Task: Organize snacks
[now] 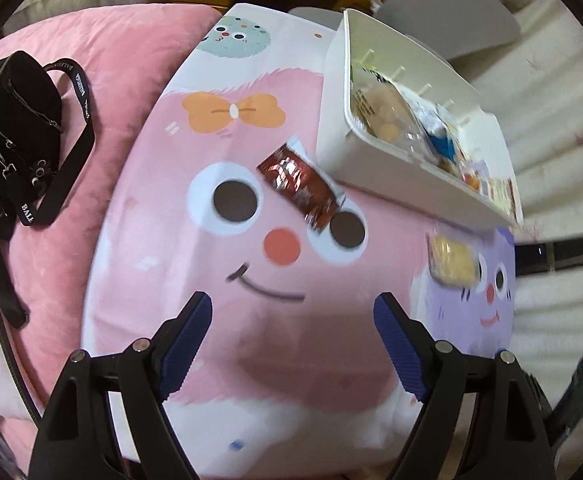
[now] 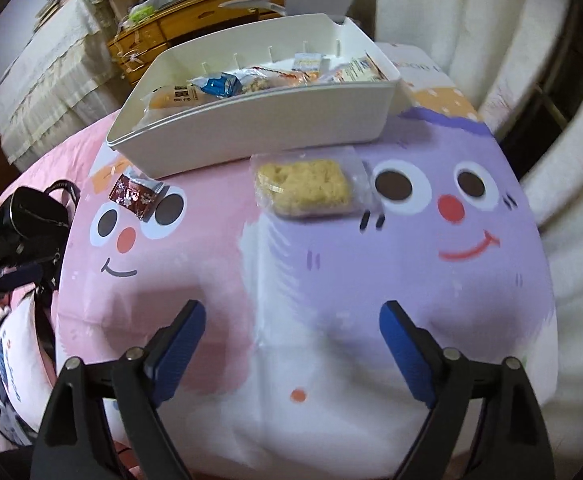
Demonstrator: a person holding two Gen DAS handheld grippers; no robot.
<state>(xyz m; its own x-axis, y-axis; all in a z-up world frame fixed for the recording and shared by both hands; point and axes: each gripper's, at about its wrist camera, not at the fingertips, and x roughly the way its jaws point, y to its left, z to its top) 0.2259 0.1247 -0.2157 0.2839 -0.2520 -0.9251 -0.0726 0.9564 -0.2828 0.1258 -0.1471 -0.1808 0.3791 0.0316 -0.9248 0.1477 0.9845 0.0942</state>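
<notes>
Both grippers hang over the cartoon cloth (image 2: 431,280) with jaws spread wide and nothing between them. The left gripper (image 1: 293,314) points at the pink face, where a shiny brown snack packet (image 1: 301,186) lies just beside the white bin (image 2: 251,136). The right gripper (image 2: 293,320) faces a clear-wrapped yellow cake (image 2: 305,188), also right in front of the bin, which already holds several snacks. A black bag (image 1: 11,120) sits off on the pink cushion (image 1: 131,60)

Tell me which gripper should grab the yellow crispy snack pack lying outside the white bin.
Right. The yellow snack pack lies just ahead of the open right gripper. For the left gripper it sits off to the side; the brown packet is nearer its line.
</notes>
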